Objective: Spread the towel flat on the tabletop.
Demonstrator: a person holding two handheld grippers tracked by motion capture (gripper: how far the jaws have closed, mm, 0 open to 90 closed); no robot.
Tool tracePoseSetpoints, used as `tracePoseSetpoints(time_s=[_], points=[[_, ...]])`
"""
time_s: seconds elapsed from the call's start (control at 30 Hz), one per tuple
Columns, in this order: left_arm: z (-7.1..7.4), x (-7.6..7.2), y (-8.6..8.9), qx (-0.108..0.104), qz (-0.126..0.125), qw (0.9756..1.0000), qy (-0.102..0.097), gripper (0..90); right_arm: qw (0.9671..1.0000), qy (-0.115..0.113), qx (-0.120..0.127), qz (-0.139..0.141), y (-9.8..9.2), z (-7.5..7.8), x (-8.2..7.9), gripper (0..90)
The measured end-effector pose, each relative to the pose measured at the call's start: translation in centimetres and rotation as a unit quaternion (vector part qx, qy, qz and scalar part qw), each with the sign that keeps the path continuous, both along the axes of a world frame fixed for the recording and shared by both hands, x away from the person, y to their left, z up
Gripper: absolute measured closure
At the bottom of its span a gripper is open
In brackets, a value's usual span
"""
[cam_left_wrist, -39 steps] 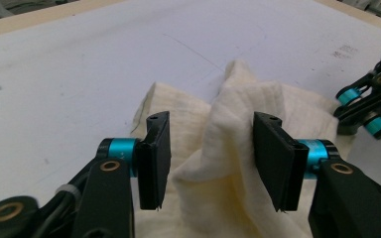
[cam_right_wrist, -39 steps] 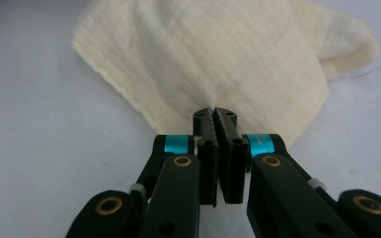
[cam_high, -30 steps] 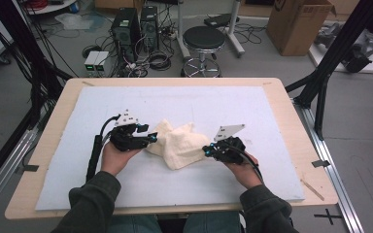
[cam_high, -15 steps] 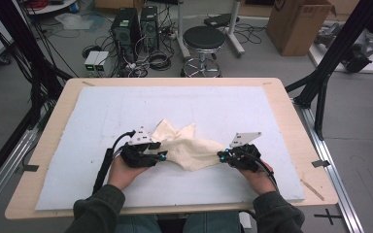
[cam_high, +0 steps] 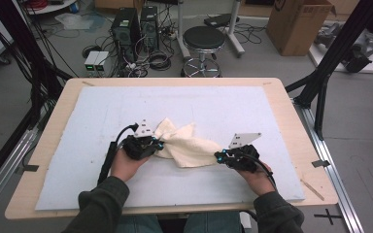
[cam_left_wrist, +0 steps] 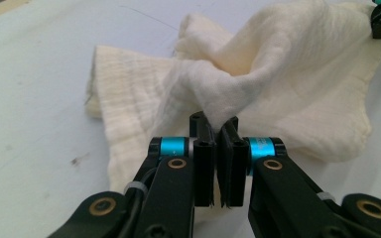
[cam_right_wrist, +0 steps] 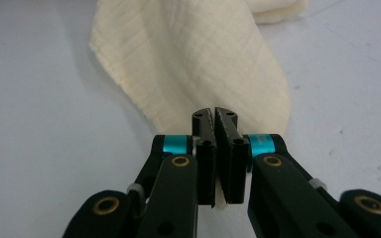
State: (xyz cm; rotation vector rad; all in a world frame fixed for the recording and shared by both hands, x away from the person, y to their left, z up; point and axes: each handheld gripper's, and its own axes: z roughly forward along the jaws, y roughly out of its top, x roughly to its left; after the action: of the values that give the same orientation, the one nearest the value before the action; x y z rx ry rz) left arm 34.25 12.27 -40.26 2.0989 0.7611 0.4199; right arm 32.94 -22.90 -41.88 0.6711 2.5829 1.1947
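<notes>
From the high view, my left tool [cam_high: 159,144] and my right tool [cam_high: 219,156] each grip an end of the cream cloth [cam_high: 187,145], which lies crumpled on the white mat [cam_high: 77,145] toward the near edge of the table [cam_high: 291,121].

In the left gripper view, my left tool has just closed, clamping a fold of the cloth [cam_left_wrist: 258,84].

In the right gripper view, my right tool [cam_right_wrist: 214,119] is clamped on the cloth's [cam_right_wrist: 188,64] corner.

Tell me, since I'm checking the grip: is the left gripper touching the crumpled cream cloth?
Touching. In the left gripper view the left gripper has just closed, its jaws pinching a fold of the crumpled cream cloth.
</notes>
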Motion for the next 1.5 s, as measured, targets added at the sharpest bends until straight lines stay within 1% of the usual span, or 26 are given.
tracePoseSetpoints(time_s=[0.07,0.13,0.23,0.3,0.33,0.4,0.47,0.5,0.53,0.63,0.7,0.77,0.83,0.87,0.93,0.97,1.0,1.03,1.07,1.1,1.13,1.2,1.3,1.37,1.4,1.5], points=[[0.8,-0.5,0.8,0.020,-0.008,0.9998,-0.003,85.7,1.0000,-0.003,0.001,0.006,0.2,0.2,-0.2,87.2],[1.6,-1.0,1.6,0.030,-0.012,0.9994,-0.008,85.7,0.9998,-0.007,0.003,0.016,0.7,0.5,-0.6,87.3],[3.2,-1.8,2.6,0.024,-0.016,0.9994,-0.017,85.7,0.9992,-0.020,0.007,0.034,1.7,1.4,-1.5,87.3],[4.2,-2.0,3.1,0.027,-0.026,0.9991,-0.019,85.7,0.9986,-0.028,0.009,0.045,2.2,1.9,-2.0,87.3],[4.7,-2.1,3.3,0.026,-0.030,0.9989,-0.023,85.7,0.9983,-0.029,0.010,0.049,2.4,2.1,-2.2,87.3],[5.3,-1.9,3.5,0.028,-0.040,0.9987,-0.019,85.7,0.9979,-0.032,0.013,0.055,2.8,2.5,-2.6,87.3],[4.9,-1.0,3.3,0.029,-0.033,0.9990,-0.012,85.5,0.9976,-0.034,0.012,0.059,3.0,2.6,-2.7,87.3],[4.5,-0.4,3.1,0.032,-0.031,0.9990,-0.004,85.2,0.9977,-0.036,0.008,0.056,3.1,2.5,-2.6,87.3],[3.8,0.4,2.7,0.036,-0.031,0.9988,0.005,84.8,0.9979,-0.031,0.005,0.056,3.1,2.4,-2.4,87.3],[2.0,2.2,1.6,0.046,-0.021,0.9986,0.016,83.7,0.9988,-0.023,-0.007,0.043,2.8,1.8,-1.6,87.3],[0.9,3.3,0.9,0.047,-0.014,0.9986,0.020,83.2,0.9994,-0.012,-0.012,0.028,2.3,1.2,-0.5,87.3],[-0.3,4.6,0.2,0.050,-0.004,0.9985,0.021,83.2,0.9996,-0.007,-0.013,0.022,2.1,1.0,-0.2,87.3],[-1.1,5.6,-0.2,0.049,0.008,0.9985,0.022,83.2,0.9997,0.005,-0.017,0.013,2.0,0.6,0.7,87.3],[-1.4,6.0,-0.3,0.046,0.013,0.9984,0.029,80.9,0.9996,0.012,-0.022,0.009,2.1,0.1,1.3,87.3],[-1.9,6.5,-0.4,0.047,0.018,0.9981,0.035,79.1,0.9995,0.016,-0.024,0.008,2.2,-0.1,1.6,87.3],[-2.0,6.7,-0.3,0.042,0.018,0.9982,0.038,75.9,0.9994,0.017,-0.028,0.007,2.3,-0.3,1.9,87.2],[-2.1,6.7,-0.1,0.038,0.018,0.9982,0.042,71.3,0.9990,0.024,-0.036,0.005,2.4,-0.6,2.2,87.2],[-1.9,6.7,0.0,0.034,0.019,0.9982,0.044,67.1,0.9989,0.026,-0.039,0.003,2.3,-0.8,2.4,87.2],[-1.7,6.6,0.2,0.026,0.024,0.9983,0.046,67.1,0.9989,0.026,-0.039,0.003,2.3,-0.8,2.4,87.2],[-1.5,6.6,0.4,0.018,0.023,0.9985,0.047,63.0,0.9988,0.029,-0.040,0.003,2.2,-0.9,2.6,87.2],[-1.0,6.4,0.8,0.005,0.016,0.9988,0.046,62.5,0.9989,0.029,-0.038,0.001,2.1,-1.0,2.7,87.2],[-0.2,5.8,1.3,-0.005,0.010,0.9992,0.039,61.9,0.9988,0.034,-0.035,-0.008,1.8,-1.2,2.8,87.2],[0.7,4.6,2.2,-0.012,0.007,0.9995,0.029,58.6,0.9986,0.035,-0.037,-0.014,1.2,-1.4,2.7,87.1],[1.2,3.7,2.8,-0.016,0.005,0.9997,0.019,58.6,0.9987,0.033,-0.033,-0.018,0.9,-1.4,2.6,87.1],[1.3,3.2,3.1,-0.019,0.006,0.9997,0.014,58.6,0.9987,0.033,-0.033,-0.020,0.8,-1.3,2.5,87.0],[1.5,2.0,4.2,-0.026,0.008,0.9996,0.009,58.2,0.9989,0.031,-0.030,-0.022,0.6,-1.3,2.4,86.4]])
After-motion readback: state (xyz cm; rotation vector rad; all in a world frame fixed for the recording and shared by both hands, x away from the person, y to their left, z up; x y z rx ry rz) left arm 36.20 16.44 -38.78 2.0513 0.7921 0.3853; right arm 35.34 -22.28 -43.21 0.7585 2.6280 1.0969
